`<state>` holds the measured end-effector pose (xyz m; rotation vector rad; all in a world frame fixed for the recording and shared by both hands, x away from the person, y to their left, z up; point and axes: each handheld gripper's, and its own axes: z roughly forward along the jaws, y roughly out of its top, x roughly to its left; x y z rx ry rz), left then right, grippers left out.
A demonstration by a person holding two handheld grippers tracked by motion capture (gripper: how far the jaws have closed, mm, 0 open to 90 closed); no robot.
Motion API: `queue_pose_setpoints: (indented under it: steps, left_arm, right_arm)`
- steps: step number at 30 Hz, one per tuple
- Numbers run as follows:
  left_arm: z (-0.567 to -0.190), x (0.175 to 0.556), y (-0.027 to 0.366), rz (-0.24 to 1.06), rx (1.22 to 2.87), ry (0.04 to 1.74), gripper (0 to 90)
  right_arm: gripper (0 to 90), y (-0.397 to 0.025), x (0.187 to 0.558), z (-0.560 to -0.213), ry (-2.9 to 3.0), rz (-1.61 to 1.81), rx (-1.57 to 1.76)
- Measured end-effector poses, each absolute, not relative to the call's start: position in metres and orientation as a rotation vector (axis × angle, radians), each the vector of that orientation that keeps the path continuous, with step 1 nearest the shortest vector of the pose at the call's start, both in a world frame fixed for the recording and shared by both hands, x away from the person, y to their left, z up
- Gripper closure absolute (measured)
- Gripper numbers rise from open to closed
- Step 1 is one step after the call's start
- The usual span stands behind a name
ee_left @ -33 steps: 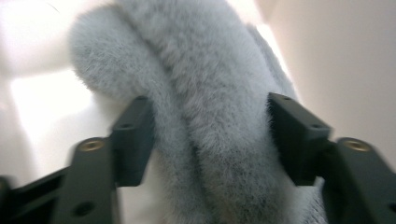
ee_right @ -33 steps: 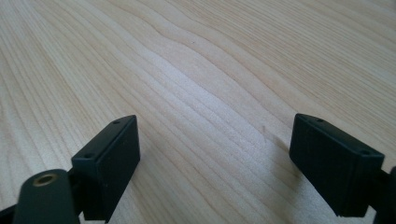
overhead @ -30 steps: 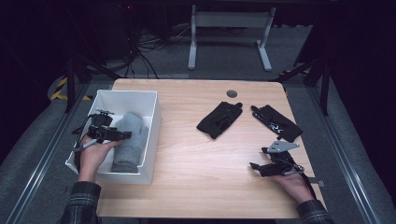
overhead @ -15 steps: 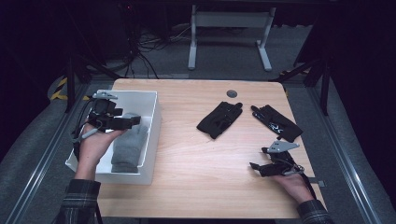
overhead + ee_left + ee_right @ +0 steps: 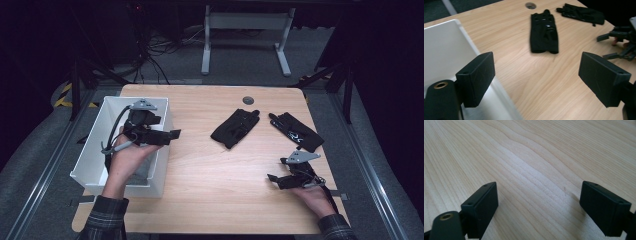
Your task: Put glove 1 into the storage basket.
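Left tool [image 5: 172, 134] — black, seemingly folded glove [image 5: 235, 128]

Plaid flannel sleeves; black grippers with grey three-cornered plates, blocky fingers [image 5: 476, 77]

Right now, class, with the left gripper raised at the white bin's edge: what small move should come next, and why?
Probably carry the left gripper across toward the nearer black glove. Its jaws stand open and empty at the rim of the white bin, already facing that glove, which lies flat on the table beside a second glove.
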<state>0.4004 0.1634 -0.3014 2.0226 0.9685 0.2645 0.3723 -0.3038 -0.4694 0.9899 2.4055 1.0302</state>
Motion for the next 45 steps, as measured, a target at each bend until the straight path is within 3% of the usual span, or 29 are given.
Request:
queue_pose_setpoints:
  steps: [18,27,33,41,45]
  left_arm:
    - [-0.325,0.376,0.077,0.234,2.071,0.820,14.7]
    - [-0.371,0.372,0.049,0.187,2.164,0.794,14.6]
    - [-0.411,0.368,0.043,0.168,2.203,0.782,8.8]
    - [-0.442,0.370,0.047,0.200,2.258,0.787,0.1]
    - [-0.459,0.367,0.053,0.198,2.296,0.795,0.0]
  right_arm:
    - [15.4,-0.304,0.372,-0.469,2.408,1.028,0.991]
    - [15.0,-0.304,0.373,-0.469,2.414,1.033,0.990]
    - [15.7,-0.304,0.374,-0.467,2.432,1.015,0.996]
    - [26.8,-0.303,0.379,-0.452,2.436,1.020,0.977]
    - [42.0,-0.306,0.390,-0.438,2.419,1.002,0.964]
